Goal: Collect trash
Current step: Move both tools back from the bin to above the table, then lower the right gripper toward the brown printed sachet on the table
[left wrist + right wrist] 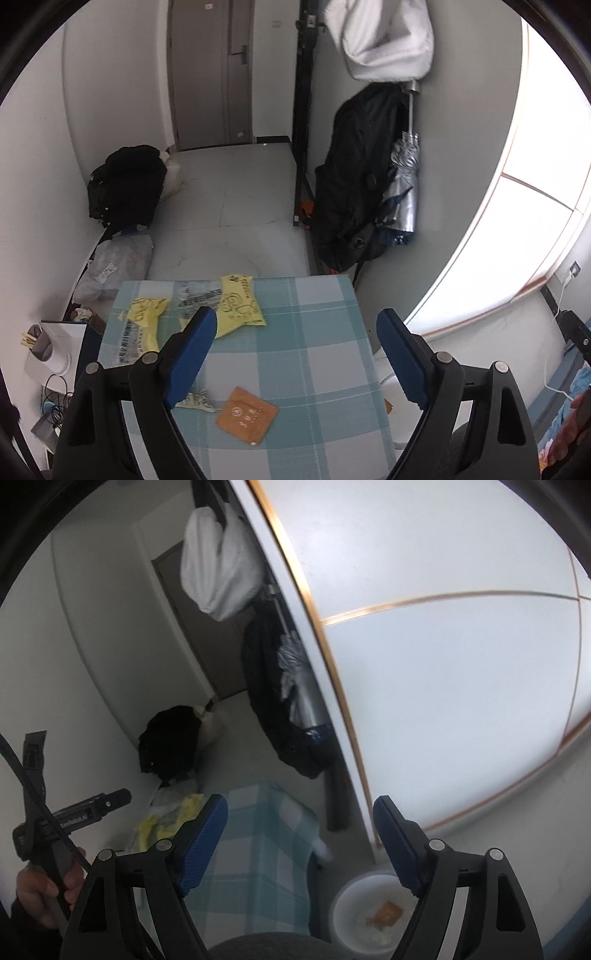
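Both grippers are held spread and empty: left gripper (pixel 295 332) above the checked table (pixel 325 332), right gripper (pixel 299 834) above the white bin (pixel 347 923) on the floor beside the table. 1 orange wrapper (pixel 386 912) is seen inside the bin; still on the table are an orange packet (pixel 245 415), 2 yellow wrappers (pixel 240 304) and printed clear wrappers (pixel 195 295). Risk is judged as thin flat packets being slid off the edge or pinched with the cloth, since little height is offered for the pads.
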`<move>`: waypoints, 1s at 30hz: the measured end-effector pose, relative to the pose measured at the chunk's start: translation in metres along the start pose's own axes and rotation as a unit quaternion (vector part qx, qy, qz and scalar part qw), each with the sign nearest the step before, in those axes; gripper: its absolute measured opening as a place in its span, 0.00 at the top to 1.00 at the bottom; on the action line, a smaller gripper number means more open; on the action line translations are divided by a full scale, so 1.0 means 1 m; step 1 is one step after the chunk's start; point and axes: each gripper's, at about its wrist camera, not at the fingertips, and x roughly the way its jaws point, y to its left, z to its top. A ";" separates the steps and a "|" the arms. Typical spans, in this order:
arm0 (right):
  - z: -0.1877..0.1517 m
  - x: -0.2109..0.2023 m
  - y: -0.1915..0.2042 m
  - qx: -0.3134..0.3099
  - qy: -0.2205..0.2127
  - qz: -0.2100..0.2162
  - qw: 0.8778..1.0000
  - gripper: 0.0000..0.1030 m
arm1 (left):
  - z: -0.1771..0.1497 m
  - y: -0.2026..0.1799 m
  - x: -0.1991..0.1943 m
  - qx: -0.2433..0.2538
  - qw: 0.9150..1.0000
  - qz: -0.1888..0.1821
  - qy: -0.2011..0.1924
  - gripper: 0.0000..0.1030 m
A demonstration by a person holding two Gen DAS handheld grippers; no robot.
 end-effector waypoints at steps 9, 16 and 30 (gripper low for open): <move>-0.004 -0.003 0.105 -0.081 -0.023 0.070 0.994 0.14 | -0.015 0.080 -0.023 -0.061 0.996 0.043 -0.039 0.10; -0.029 0.024 0.165 -0.115 0.003 0.109 0.987 0.13 | -0.032 0.127 -0.031 -0.094 0.994 0.041 -0.036 0.10; -0.088 0.100 0.233 -0.195 0.070 0.100 0.973 0.06 | -0.079 0.209 -0.004 -0.149 0.984 0.094 -0.024 0.10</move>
